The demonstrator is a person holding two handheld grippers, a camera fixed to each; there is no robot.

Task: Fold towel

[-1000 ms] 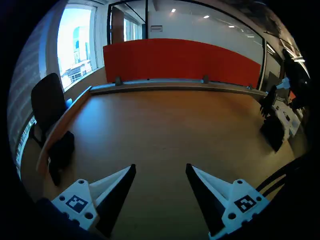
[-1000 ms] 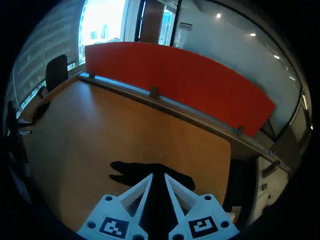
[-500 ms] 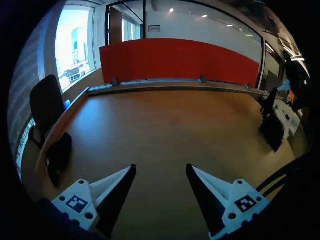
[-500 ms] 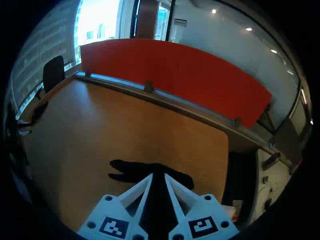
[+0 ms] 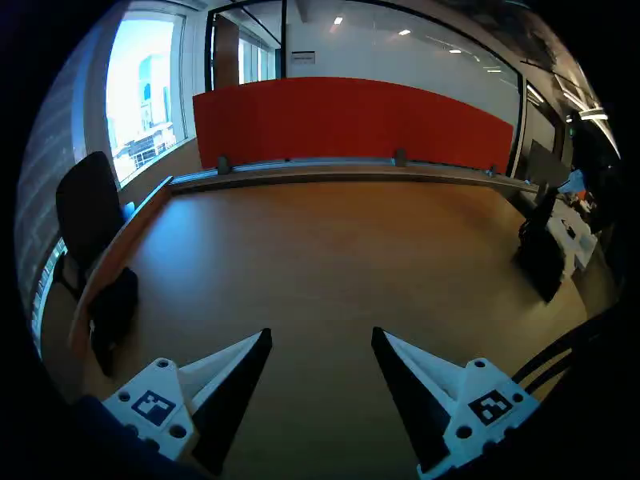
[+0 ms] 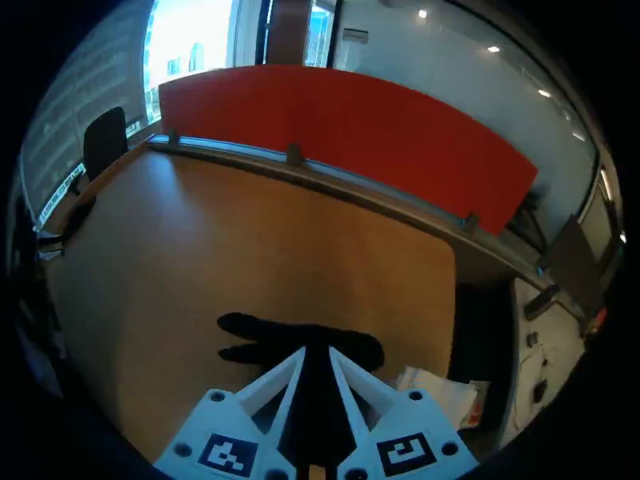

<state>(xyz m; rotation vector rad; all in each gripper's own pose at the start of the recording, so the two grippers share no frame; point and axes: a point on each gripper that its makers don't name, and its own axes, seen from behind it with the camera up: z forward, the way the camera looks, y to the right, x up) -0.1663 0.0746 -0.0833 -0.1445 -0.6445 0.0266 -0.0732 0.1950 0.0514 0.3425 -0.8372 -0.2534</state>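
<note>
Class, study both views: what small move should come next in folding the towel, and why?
Probably bring the left hand-held gripper across to the towel to take a free edge. Its jaws stand open over the desk and hold nothing, while the right hand-held gripper alone pinches the dark towel.

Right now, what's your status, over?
Left tool open over desk. Right tool shut on dark towel, cloth poking out ahead. Chair stands off the desk edge, apart.

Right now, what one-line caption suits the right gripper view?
Right gripper, fingers pinched on a dark cloth, above a wooden desk backed by a red divider.
</note>
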